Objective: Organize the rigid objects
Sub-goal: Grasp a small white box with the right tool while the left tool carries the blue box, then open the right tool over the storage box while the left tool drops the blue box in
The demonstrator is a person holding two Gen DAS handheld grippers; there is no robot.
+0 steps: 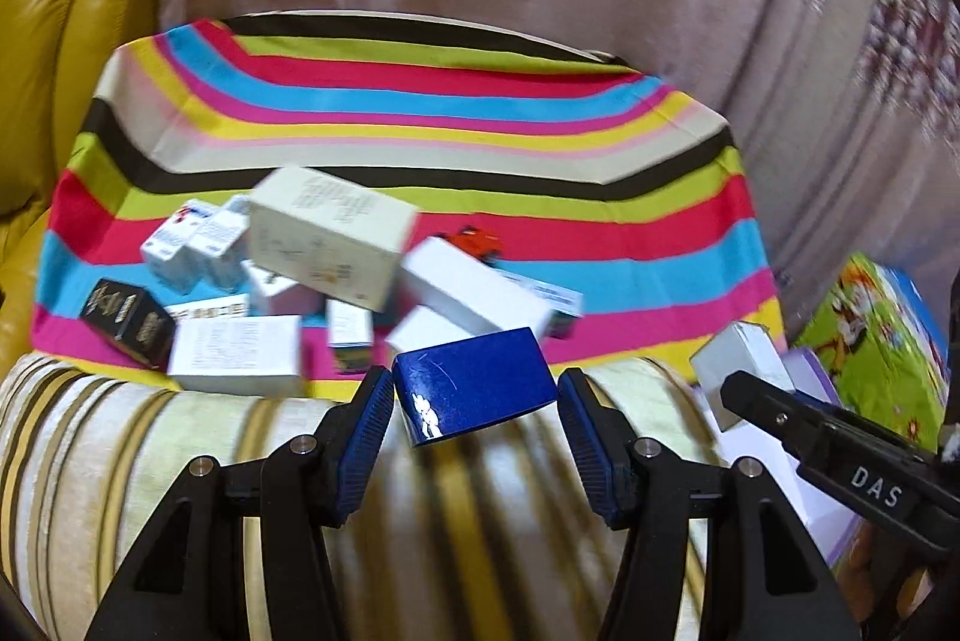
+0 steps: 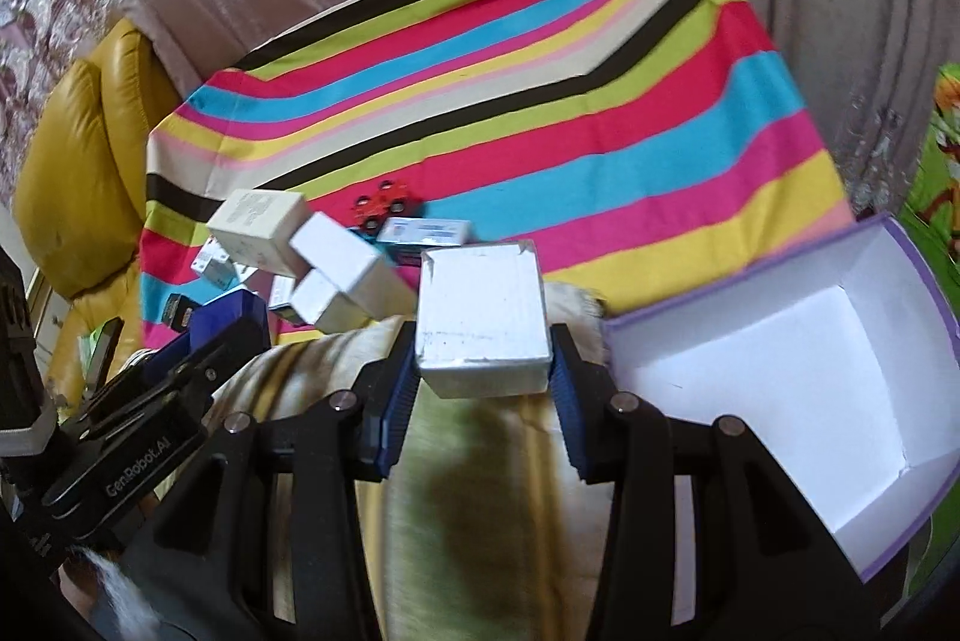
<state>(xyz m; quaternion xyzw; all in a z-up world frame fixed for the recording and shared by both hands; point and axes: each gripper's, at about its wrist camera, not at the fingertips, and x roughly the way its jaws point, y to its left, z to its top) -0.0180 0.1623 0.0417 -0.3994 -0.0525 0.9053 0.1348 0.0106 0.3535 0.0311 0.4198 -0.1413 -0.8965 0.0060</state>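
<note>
My left gripper [image 1: 477, 395] is shut on a dark blue box [image 1: 474, 386], held tilted above the striped cushion edge. My right gripper [image 2: 483, 359] is shut on a white box [image 2: 480, 317], held just left of an open white box with a purple rim [image 2: 774, 359]. A pile of small boxes lies on the striped cloth: a large cream box [image 1: 330, 233], a long white box [image 1: 474, 293], a black and gold box [image 1: 129, 320], and several white ones. In the left wrist view the right gripper shows at the right with the white box [image 1: 741, 365].
A red toy car [image 1: 477, 239] sits behind the pile. The bright striped cloth [image 1: 420, 101] covers a table. A yellow leather chair [image 1: 54, 41] stands at left. A green cartoon box [image 1: 876, 335] is at right. Pink curtains hang behind.
</note>
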